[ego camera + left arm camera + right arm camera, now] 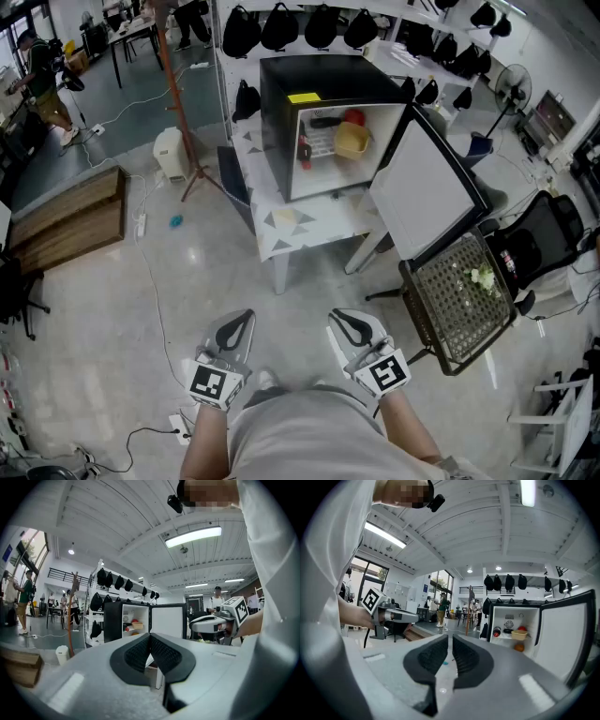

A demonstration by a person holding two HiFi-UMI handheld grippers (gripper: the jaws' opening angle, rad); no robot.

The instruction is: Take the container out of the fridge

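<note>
Both grippers are hovering near the body, well apart from the fridge (pixel 279 112). Left gripper (pixel 244 319) is sitting with jaws pressed together, empty. Right gripper (pixel 338 319) is sitting almost closed, a thin slit, nothing between. Yellow container (pixel 351 142) is sitting on the far fridge's shelf, door (pixel 424 183) swung open to the right.

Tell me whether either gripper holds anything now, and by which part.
Nothing is held. The left gripper and the right gripper have empty jaws, drawn together; the small yellow container sits inside the open black fridge.
</note>
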